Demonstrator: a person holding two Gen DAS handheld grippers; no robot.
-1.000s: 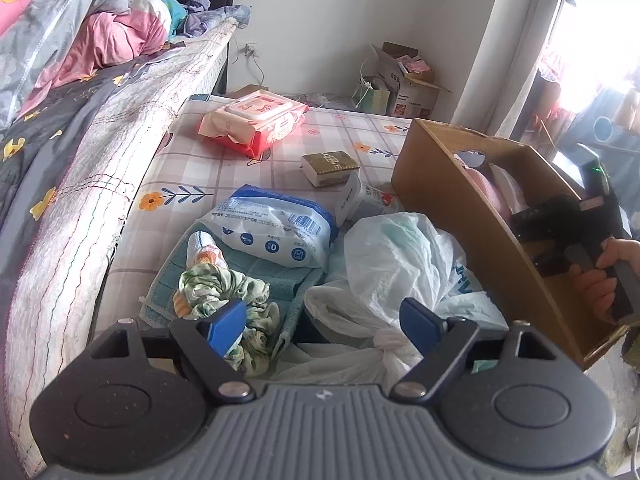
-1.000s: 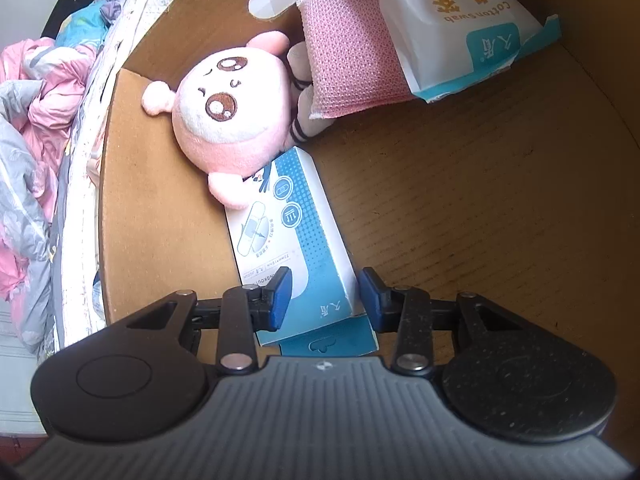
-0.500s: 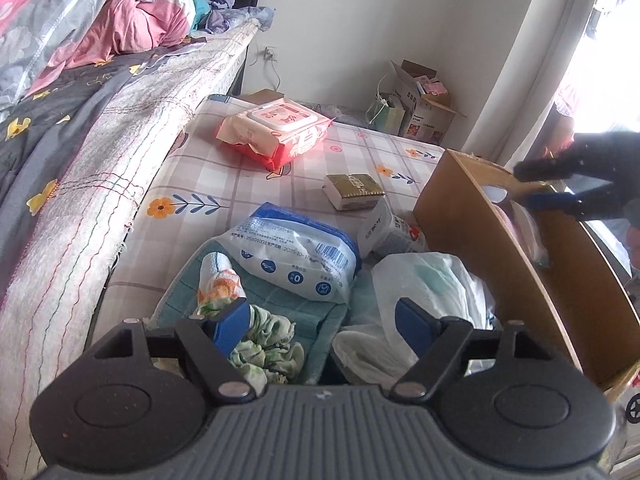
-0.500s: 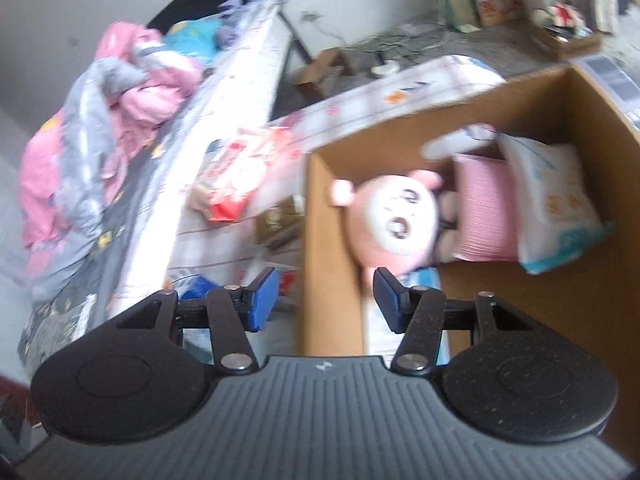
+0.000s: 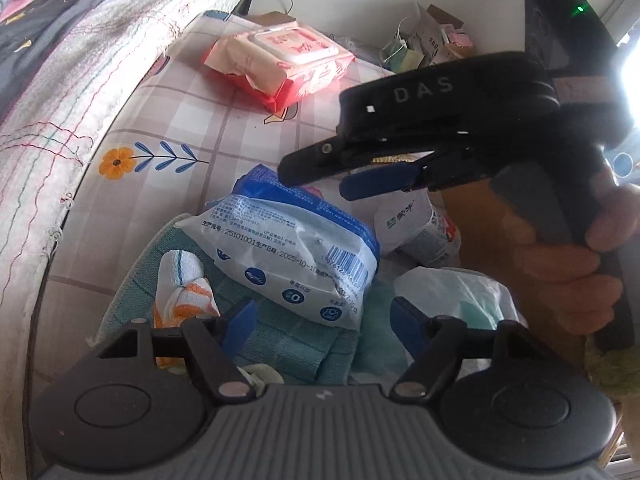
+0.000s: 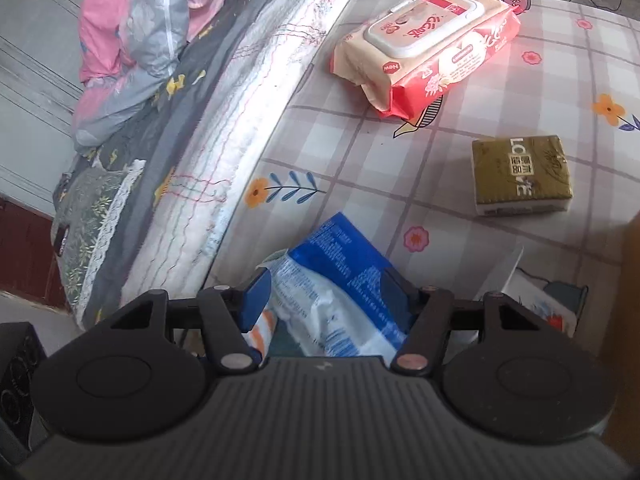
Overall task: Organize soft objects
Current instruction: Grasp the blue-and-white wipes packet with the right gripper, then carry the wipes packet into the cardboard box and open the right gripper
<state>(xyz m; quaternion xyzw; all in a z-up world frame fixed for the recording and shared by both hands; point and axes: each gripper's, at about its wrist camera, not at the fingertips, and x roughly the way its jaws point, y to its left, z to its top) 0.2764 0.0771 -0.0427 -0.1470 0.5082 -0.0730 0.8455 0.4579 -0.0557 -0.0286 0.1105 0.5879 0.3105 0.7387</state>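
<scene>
A blue-and-white soft pack (image 5: 296, 256) lies on a teal towel (image 5: 280, 344) on the checked mat. My left gripper (image 5: 324, 322) is open and empty just in front of the pack's near edge. My right gripper (image 6: 326, 294) is open, its jaws on either side of the pack's (image 6: 340, 288) far end from above; it also shows in the left wrist view (image 5: 360, 176). A rolled white-and-orange cloth (image 5: 182, 288) lies left of the pack. A white plastic bag (image 5: 456, 296) lies to the right.
A red wet-wipes pack (image 6: 432, 44) and a gold tissue packet (image 6: 520, 174) lie farther out on the mat (image 6: 460, 240). A small white pack (image 5: 416, 232) sits beside the cardboard box's wall (image 6: 624, 300) on the right. The bed's edge (image 6: 240, 128) runs along the left.
My right gripper has left the cardboard box, swung left and come down over the blue-and-white pack. My left gripper has moved forward toward the pack, staying open.
</scene>
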